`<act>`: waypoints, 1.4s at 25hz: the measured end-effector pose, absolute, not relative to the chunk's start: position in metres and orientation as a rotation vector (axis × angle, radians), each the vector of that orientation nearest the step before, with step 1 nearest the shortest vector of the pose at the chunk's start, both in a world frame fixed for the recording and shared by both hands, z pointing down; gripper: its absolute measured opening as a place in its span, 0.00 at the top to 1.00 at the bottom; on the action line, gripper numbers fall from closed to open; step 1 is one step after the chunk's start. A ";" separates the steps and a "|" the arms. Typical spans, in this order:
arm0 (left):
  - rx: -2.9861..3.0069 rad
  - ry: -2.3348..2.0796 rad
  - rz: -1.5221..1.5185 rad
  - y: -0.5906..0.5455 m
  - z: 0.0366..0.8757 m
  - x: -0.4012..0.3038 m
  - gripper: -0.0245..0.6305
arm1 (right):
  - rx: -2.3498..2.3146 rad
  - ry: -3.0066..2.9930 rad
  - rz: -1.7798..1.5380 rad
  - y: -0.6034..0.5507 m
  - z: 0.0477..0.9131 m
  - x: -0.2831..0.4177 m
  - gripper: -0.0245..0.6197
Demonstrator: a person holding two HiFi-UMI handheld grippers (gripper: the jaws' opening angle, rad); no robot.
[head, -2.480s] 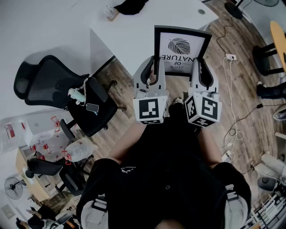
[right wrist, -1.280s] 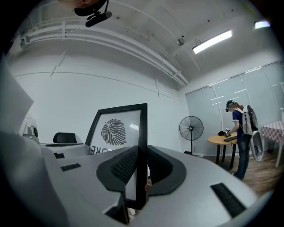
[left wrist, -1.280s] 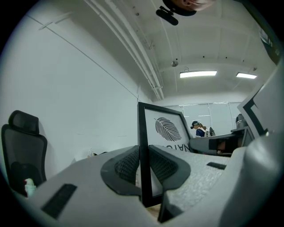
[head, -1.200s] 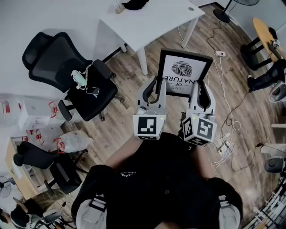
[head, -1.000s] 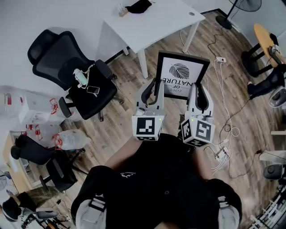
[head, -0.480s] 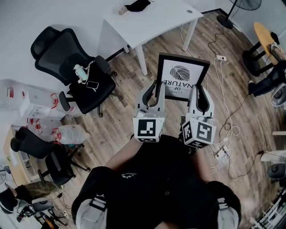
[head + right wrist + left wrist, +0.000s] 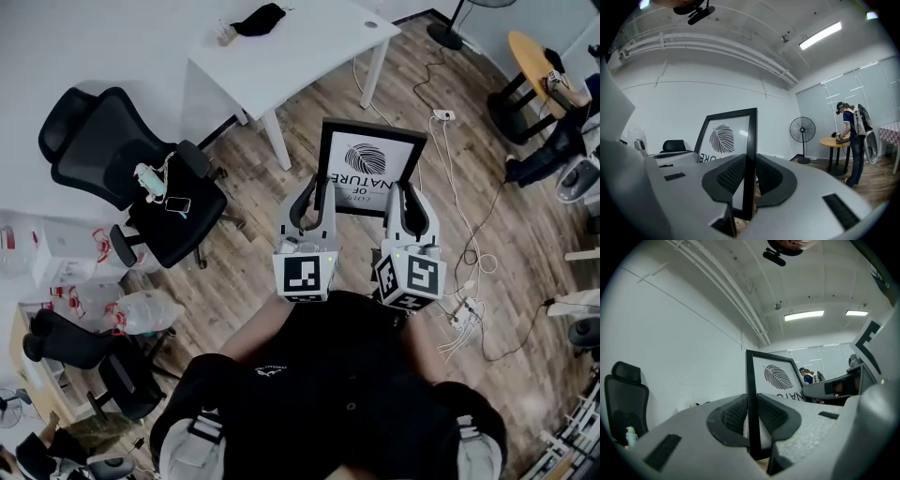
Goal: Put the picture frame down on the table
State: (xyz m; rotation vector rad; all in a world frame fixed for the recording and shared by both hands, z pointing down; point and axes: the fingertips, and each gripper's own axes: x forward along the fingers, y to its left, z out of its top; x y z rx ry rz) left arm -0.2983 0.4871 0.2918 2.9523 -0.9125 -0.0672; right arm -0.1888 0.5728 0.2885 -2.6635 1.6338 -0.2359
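Observation:
A black picture frame with a leaf print and lettering hangs in the air above the wooden floor, held upright between both grippers. My left gripper is shut on the frame's left edge. My right gripper is shut on its right edge. The white table stands farther off, up and to the left of the frame in the head view.
A dark cloth and a small object lie on the table's far side. A black office chair stands left. Cables and a power strip trail over the floor at right. A round wooden table and a person are further right.
The head view has pulled back from the table: the frame once overlapped the tabletop, now it hangs over bare floor short of it. Both grippers keep their hold.

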 end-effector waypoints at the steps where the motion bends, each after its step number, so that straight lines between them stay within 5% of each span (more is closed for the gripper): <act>1: 2.949 -0.900 -0.069 0.476 0.292 -0.294 0.86 | -2.666 1.633 -0.235 0.563 0.287 -0.185 0.86; 16: 2.996 -0.671 -0.071 0.345 0.284 -0.212 0.85 | -2.765 1.455 -0.233 0.446 0.278 -0.117 0.86; 35: 2.993 -0.599 -0.074 0.233 0.301 -0.200 0.85 | -2.815 1.395 -0.225 0.338 0.292 -0.110 0.86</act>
